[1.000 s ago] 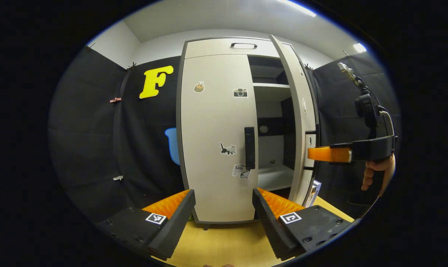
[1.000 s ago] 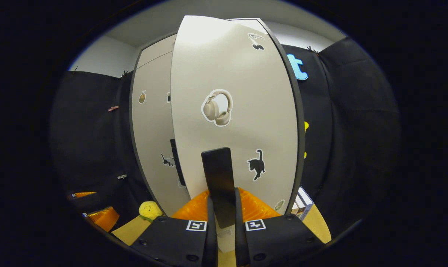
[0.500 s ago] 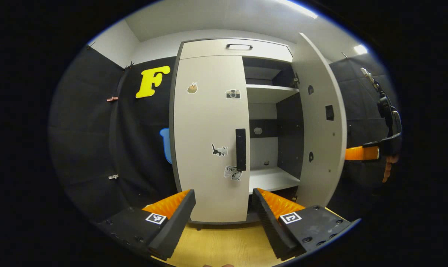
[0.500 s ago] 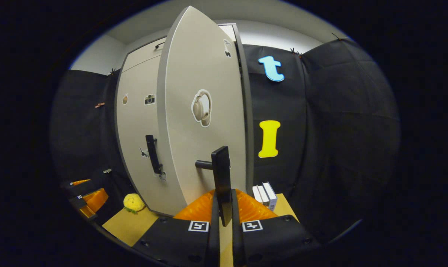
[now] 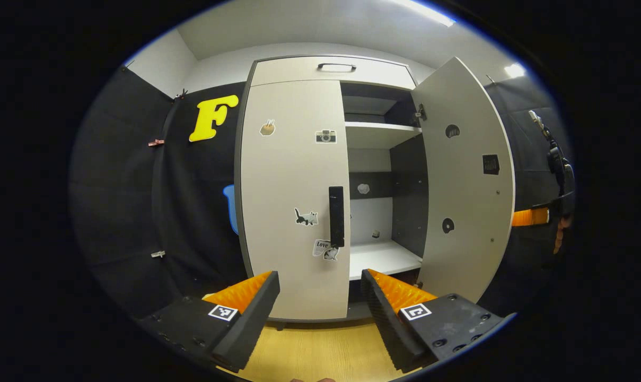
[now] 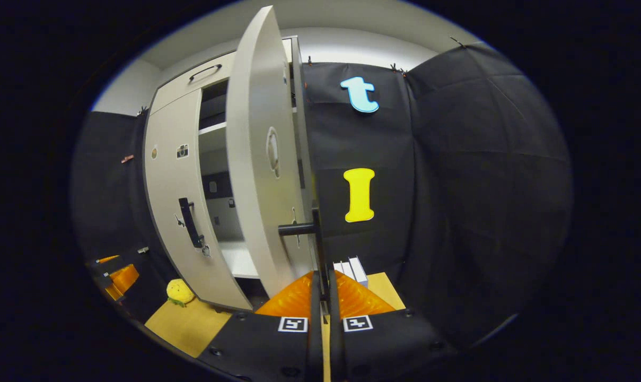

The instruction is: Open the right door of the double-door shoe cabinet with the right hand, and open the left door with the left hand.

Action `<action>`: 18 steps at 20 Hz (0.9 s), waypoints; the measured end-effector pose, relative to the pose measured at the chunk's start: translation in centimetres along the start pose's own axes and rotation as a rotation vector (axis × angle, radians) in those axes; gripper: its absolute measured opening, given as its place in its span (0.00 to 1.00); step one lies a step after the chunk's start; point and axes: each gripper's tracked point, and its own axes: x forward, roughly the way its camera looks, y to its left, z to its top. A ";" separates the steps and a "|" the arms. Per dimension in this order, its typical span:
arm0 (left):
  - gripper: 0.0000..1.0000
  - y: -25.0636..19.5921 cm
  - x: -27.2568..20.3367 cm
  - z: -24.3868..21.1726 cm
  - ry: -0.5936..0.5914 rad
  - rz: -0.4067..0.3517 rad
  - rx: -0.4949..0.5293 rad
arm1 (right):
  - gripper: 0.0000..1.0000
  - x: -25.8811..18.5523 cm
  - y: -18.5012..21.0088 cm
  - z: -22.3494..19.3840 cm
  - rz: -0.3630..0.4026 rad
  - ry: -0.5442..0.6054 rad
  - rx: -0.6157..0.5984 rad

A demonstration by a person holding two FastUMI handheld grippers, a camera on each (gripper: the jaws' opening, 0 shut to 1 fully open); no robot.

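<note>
In the left gripper view, my left gripper (image 5: 320, 297) sits wide apart at bottom centre, level, facing the closed left door (image 5: 293, 212); the right door (image 5: 466, 180) stands swung wide. In the right gripper view, my right gripper (image 6: 324, 297) clamps the right door's handle (image 6: 316, 233) at centre.

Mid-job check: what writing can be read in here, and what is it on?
"Love": small paper sticker under the black bar handle of the shut pale left cabinet door.
White boxes beside the cabinet: print too small to read.
Square markers on the left claw: pattern only, no words.
</note>
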 end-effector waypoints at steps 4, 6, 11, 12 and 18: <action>0.95 0.2 -0.1 -0.1 0.000 0.006 0.011 | 0.06 -0.6 0.2 -1.0 -0.032 0.022 0.037; 0.95 0.2 -0.2 -0.4 -0.001 0.008 0.017 | 0.05 -1.1 0.0 -1.7 -0.044 0.026 0.026; 0.95 0.9 0.0 -1.2 0.004 -0.002 0.012 | 0.05 -5.3 1.2 -3.4 -0.054 0.014 0.016; 0.95 0.8 0.0 -1.5 0.010 -0.009 0.009 | 0.05 -5.8 2.1 -3.6 -0.044 0.012 0.041; 0.95 2.5 -0.4 -2.4 0.023 0.002 0.010 | 0.05 -5.0 10.7 -3.6 0.111 0.002 0.057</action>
